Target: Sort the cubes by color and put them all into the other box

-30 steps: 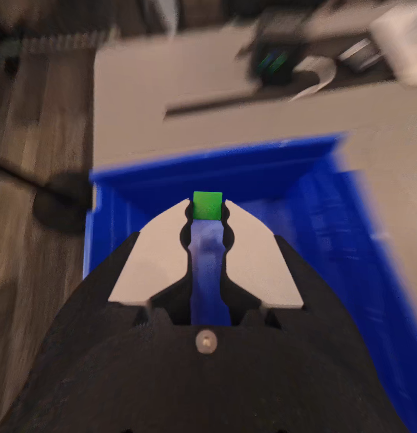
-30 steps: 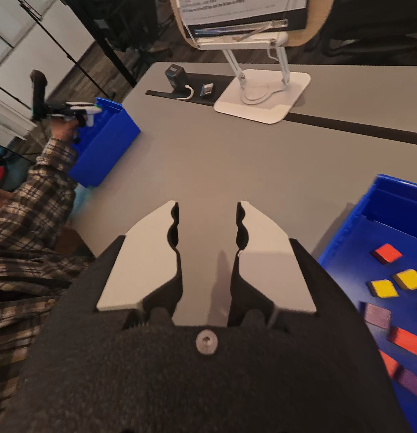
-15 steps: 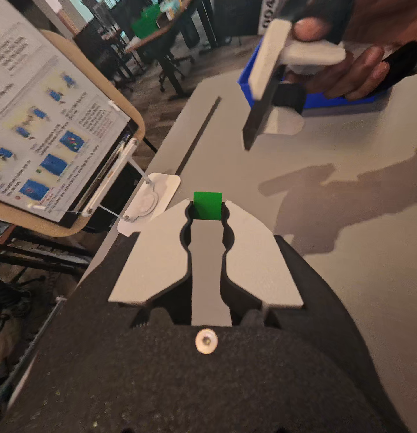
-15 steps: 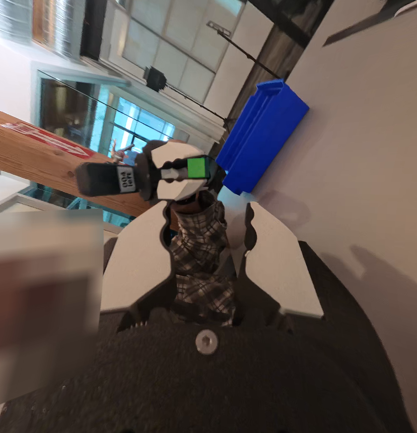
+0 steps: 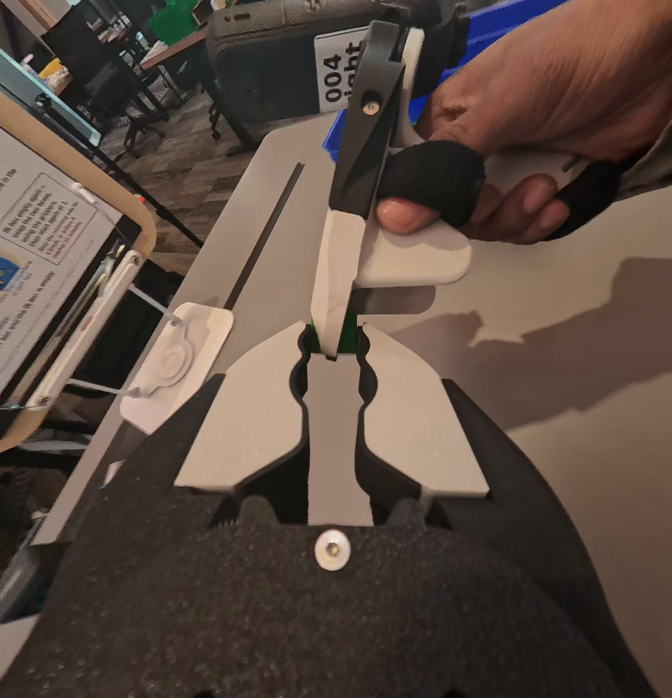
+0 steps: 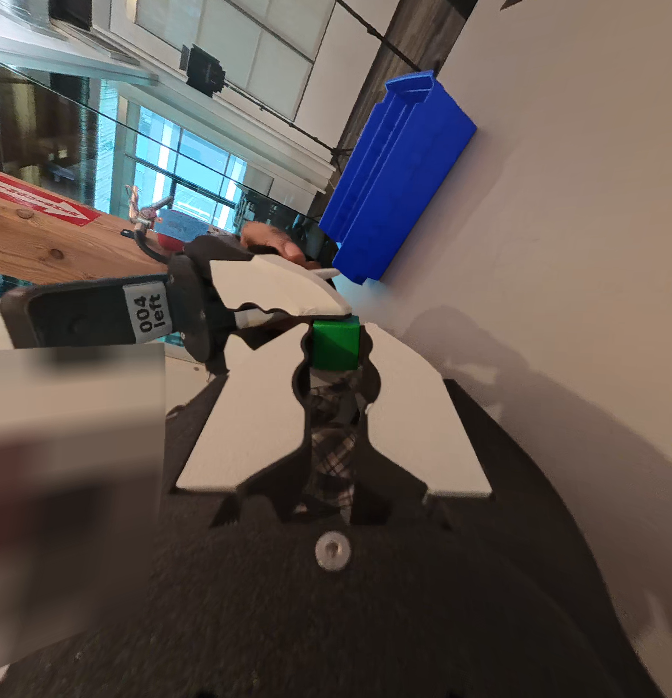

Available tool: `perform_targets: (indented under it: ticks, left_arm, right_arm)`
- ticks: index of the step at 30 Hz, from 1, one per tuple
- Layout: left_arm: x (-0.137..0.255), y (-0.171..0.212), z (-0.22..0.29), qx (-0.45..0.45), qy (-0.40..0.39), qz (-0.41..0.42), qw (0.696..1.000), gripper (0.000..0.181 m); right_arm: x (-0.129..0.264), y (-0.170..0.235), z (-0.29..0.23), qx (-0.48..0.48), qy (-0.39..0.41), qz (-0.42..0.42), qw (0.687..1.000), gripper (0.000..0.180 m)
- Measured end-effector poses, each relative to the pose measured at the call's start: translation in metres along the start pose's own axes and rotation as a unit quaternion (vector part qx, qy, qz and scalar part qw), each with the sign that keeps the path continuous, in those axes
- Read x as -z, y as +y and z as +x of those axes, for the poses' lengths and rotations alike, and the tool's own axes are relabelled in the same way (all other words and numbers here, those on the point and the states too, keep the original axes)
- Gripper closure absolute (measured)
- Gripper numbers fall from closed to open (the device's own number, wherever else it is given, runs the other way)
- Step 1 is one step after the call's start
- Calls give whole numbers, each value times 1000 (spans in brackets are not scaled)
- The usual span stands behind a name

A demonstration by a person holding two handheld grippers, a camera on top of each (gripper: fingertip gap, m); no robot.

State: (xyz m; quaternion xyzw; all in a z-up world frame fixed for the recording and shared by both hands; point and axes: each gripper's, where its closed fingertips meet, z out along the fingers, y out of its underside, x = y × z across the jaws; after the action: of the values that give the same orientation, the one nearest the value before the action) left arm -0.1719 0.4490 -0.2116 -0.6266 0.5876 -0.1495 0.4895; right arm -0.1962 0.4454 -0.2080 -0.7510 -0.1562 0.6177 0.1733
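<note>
Above the grey worktop [image 5: 553, 377] we see both grippers meeting on one green cube [image 6: 335, 346]: the left gripper [image 5: 332, 342] jaws pinch it, and the right gripper [image 6: 334, 345] jaws close around it too, crosswise, well apart from the blue box [image 6: 395, 181].

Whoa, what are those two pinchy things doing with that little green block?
A person holds a claw in each hand, above a grey table. Both claws meet at one small green cube. The left claw pinches the cube at its tips, and the right claw has its fingers on either side of it too, crosswise to the left one. It looks like a hand-off from one claw to the other, in mid-air. A blue box sits farther off on the table.
</note>
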Motion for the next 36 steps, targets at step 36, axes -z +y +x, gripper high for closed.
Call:
perform_targets:
  ticks: [36]
  left_arm:
    - [11, 106, -21, 261, 81, 141, 952, 101]
  right_arm:
    - [391, -40, 133, 91, 596, 136, 786, 96]
